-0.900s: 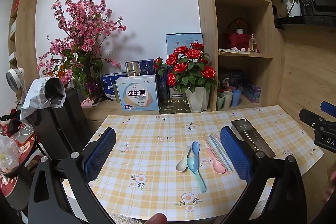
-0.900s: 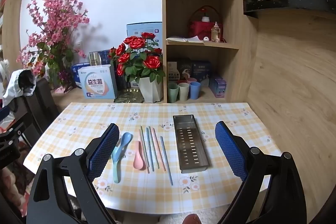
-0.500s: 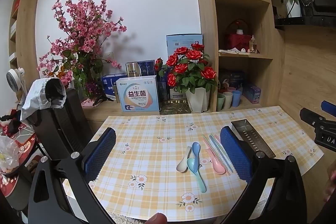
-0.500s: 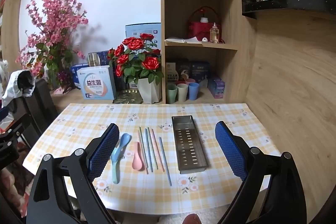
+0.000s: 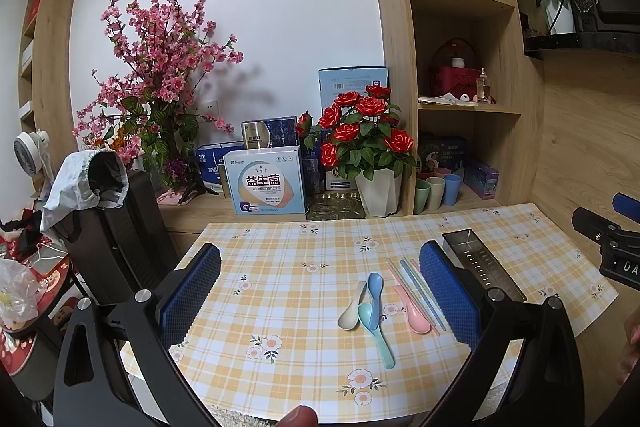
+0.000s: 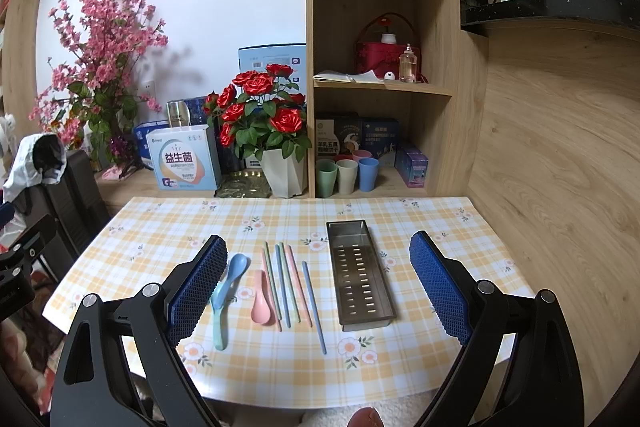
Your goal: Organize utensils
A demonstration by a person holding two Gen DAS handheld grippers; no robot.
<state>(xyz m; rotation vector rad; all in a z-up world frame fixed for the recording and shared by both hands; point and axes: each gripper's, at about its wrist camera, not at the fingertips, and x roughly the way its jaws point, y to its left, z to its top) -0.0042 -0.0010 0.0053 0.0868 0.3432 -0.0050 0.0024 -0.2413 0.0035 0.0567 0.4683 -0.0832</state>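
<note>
Pastel spoons — a blue spoon, a teal spoon and a pink spoon — lie beside a row of chopsticks on the checked bench, just left of a perforated steel tray. A cream spoon rests by the blue one. Both the left tool and the right tool hover above the bench's near edge, jaws spread wide and empty. Potted red roses stand behind.
</note>
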